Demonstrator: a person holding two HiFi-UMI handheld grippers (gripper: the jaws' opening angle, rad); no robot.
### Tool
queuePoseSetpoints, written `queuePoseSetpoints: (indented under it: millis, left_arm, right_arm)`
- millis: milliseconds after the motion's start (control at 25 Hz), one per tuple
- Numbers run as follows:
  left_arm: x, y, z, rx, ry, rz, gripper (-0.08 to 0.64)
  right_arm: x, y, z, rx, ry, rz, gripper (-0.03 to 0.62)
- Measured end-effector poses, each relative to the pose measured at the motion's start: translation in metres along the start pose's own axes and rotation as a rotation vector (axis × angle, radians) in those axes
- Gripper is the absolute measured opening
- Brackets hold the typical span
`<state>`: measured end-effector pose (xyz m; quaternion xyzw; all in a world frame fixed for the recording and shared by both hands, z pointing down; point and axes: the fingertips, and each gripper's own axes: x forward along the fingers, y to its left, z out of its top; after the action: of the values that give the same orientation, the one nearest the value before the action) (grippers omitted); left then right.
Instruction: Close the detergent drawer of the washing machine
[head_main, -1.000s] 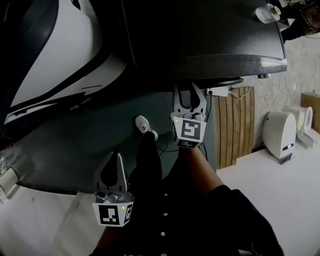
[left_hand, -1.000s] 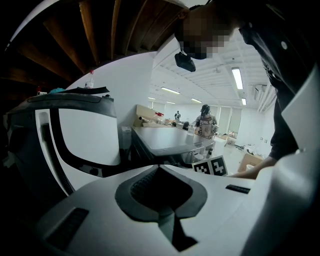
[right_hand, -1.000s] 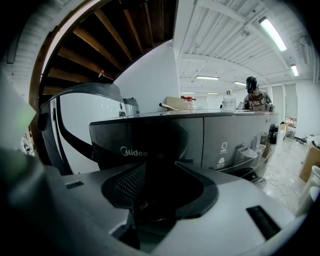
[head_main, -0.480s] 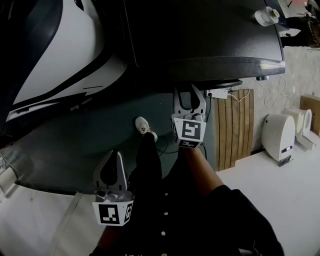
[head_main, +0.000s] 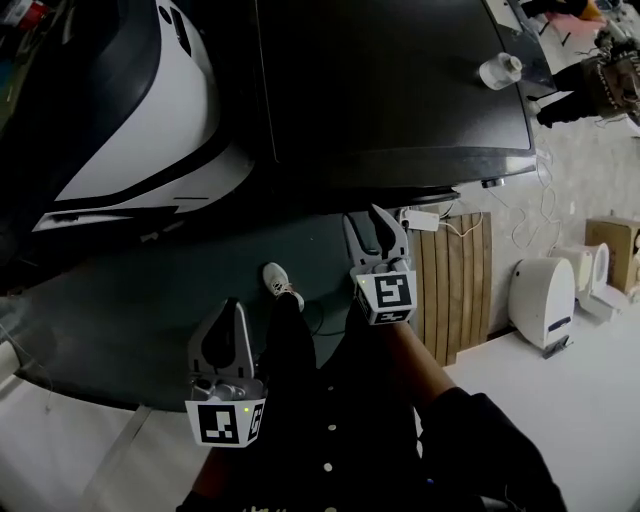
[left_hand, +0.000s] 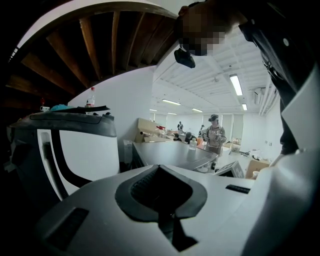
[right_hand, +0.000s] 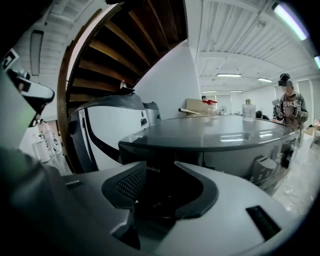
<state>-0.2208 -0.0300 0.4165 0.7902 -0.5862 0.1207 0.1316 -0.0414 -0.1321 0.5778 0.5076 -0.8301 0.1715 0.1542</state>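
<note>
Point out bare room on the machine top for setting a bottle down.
The washing machine top is bare from its left edge, beside the white appliance, across to the small bottle at its far right corner. Only that corner is taken.

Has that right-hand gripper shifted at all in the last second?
Yes, slightly. In the head view the right gripper sits closer to the wooden slatted panel and leans more left. Its fingers, empty, have just been closing a little.
</note>
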Motion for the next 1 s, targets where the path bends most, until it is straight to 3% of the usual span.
queuePoseSetpoints:
  millis: [360, 520, 680, 1000]
  left_arm:
    - [-0.002, -0.012, 0.031, 0.013, -0.088, 0.01, 0.015]
    - [0.001, -0.013, 0.037, 0.018, -0.117, 0.016, 0.015]
    - [0.001, -0.01, 0.051, 0.031, -0.159, 0.019, 0.015]
    - [-0.003, -0.01, 0.082, 0.053, -0.23, 0.011, 0.015]
  right_arm:
    - [-0.05, 0.01, 0.07, -0.044, -0.062, 0.167, 0.154]
    - [-0.067, 0.006, 0.107, -0.055, -0.134, 0.225, 0.127]
    - [-0.089, -0.006, 0.141, -0.073, -0.181, 0.212, 0.122]
    - [-0.142, -0.036, 0.186, -0.087, -0.24, 0.108, 0.073]
